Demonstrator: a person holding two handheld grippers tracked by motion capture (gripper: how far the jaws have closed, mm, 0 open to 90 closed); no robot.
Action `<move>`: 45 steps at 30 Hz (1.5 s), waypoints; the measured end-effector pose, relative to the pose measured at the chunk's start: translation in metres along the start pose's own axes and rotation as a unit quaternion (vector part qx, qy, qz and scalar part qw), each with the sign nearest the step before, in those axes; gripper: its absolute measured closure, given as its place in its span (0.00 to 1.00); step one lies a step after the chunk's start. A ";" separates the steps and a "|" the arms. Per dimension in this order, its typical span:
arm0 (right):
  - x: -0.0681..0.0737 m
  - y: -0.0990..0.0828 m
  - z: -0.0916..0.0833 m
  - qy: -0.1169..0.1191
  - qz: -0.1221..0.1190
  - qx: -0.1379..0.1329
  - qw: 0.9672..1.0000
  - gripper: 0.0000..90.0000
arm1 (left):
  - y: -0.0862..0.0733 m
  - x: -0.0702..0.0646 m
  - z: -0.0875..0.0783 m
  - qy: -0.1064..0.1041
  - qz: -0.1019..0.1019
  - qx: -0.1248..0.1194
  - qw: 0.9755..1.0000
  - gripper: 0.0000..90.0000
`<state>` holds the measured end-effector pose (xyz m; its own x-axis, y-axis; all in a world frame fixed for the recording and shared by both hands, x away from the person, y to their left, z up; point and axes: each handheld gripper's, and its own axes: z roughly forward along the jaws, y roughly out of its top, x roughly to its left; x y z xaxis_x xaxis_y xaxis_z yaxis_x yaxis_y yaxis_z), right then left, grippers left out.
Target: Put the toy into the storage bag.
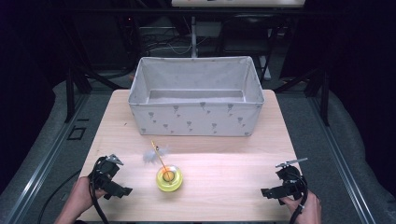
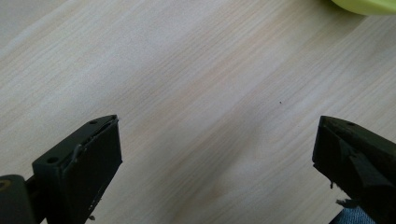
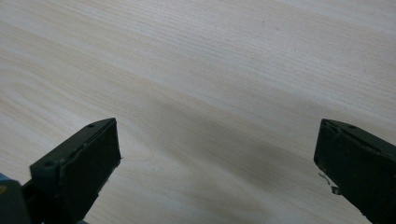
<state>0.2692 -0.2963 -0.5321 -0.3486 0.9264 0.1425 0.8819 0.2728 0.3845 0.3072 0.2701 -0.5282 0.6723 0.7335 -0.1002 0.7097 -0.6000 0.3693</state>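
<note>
Yellow toy (image 1: 169, 178) with its feather wand sits front-center on the table (image 1: 224, 158), at about 3 o'clock of the left gripper (image 1: 122, 191), which is nearer. The wand leans toward 11. Both it and the right gripper (image 1: 266, 192) are wide open, empty.

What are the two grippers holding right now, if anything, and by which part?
Nothing. The left gripper and right gripper both have their jaws wide apart over bare table. The yellow toy lies untouched between them.
</note>
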 end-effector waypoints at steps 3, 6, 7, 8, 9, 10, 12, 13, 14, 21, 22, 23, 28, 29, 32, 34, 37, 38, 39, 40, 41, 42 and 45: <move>0.000 0.000 -0.001 0.001 -0.003 0.003 1.000 0.00 | 0.000 -0.001 -0.003 -0.004 0.000 0.003 1.000 0.01; 0.001 -0.001 0.000 0.003 0.000 -0.003 1.000 0.01 | 0.000 -0.002 -0.005 -0.006 0.004 0.004 1.000 0.01; 0.001 -0.001 -0.001 0.003 -0.001 -0.003 1.000 0.01 | 0.001 -0.003 -0.006 -0.008 0.007 0.008 1.000 0.01; 0.001 0.000 -0.001 0.002 -0.002 -0.002 1.000 0.01 | 0.001 -0.003 -0.007 -0.008 0.010 0.009 1.000 0.01; 0.002 0.000 -0.001 0.003 -0.002 -0.004 1.000 0.01 | 0.001 -0.004 -0.007 -0.008 0.011 0.009 1.000 0.01; 0.002 0.000 -0.001 0.001 -0.004 -0.002 1.000 0.01 | 0.001 -0.005 -0.008 -0.009 0.012 0.010 1.000 0.01; 0.003 0.000 -0.001 0.002 -0.003 -0.005 1.000 0.01 | 0.001 -0.008 -0.012 -0.010 0.015 0.010 1.000 0.01; 0.004 0.000 -0.002 0.001 -0.004 -0.004 1.000 0.01 | 0.002 -0.009 -0.013 -0.010 0.019 0.012 1.000 0.01; 0.004 0.000 -0.002 -0.001 -0.006 -0.006 1.000 0.01 | 0.003 -0.011 -0.015 -0.011 0.022 0.017 1.000 0.01; 0.005 0.000 -0.007 -0.009 -0.008 -0.009 1.000 0.01 | 0.011 -0.028 -0.034 -0.020 0.045 0.012 0.999 0.02; 0.006 0.000 -0.007 -0.012 -0.007 -0.012 1.000 0.01 | 0.013 -0.030 -0.038 -0.021 0.049 0.010 0.999 0.02; 0.006 -0.001 -0.007 -0.015 -0.008 -0.015 1.000 0.01 | 0.013 -0.030 -0.038 -0.021 0.049 0.010 0.999 0.02; 0.006 -0.002 -0.008 -0.016 -0.008 -0.011 1.000 0.01 | 0.021 -0.045 -0.057 -0.045 0.068 -0.011 0.997 0.01; 0.007 -0.003 -0.008 -0.016 -0.008 -0.011 1.000 0.01 | 0.023 -0.048 -0.059 -0.049 0.073 -0.010 0.996 0.01; 0.009 -0.003 -0.009 -0.022 -0.015 -0.014 1.000 0.01 | 0.028 -0.054 -0.067 -0.058 0.087 -0.011 0.994 0.00; 0.010 -0.003 -0.009 -0.025 -0.016 -0.014 0.999 0.01 | 0.032 -0.058 -0.071 -0.061 0.096 -0.010 0.993 0.00; 0.009 -0.003 -0.008 -0.025 -0.015 -0.014 0.999 0.01 | 0.038 -0.061 -0.076 -0.067 0.104 -0.011 0.992 0.00; 0.009 -0.003 -0.007 -0.023 -0.014 -0.014 1.000 0.01 | 0.040 -0.061 -0.077 -0.069 0.109 -0.012 0.992 0.00; 0.009 -0.003 -0.007 -0.023 -0.015 -0.012 1.000 0.01 | 0.042 -0.062 -0.078 -0.071 0.111 -0.012 0.991 0.00; 0.009 -0.003 -0.007 -0.019 -0.014 -0.010 1.000 0.01 | 0.045 -0.064 -0.079 -0.076 0.118 -0.011 0.990 0.00; 0.009 -0.004 -0.007 -0.025 -0.017 -0.007 1.000 0.01 | 0.047 -0.066 -0.079 -0.080 0.123 -0.012 0.989 0.00; 0.010 -0.004 -0.007 -0.025 -0.015 -0.003 1.000 0.00 | 0.049 -0.067 -0.080 -0.082 0.127 -0.013 0.988 0.00; 0.010 -0.004 -0.006 -0.027 -0.017 -0.003 0.999 0.00 | 0.057 -0.073 -0.080 -0.090 0.145 -0.005 0.985 0.01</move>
<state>0.2600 -0.2896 -0.5270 -0.3610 0.9291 0.0798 0.8676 0.3033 0.3939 0.2817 0.2080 -0.4263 0.8734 0.4627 -0.1519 0.4812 -0.7719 0.4155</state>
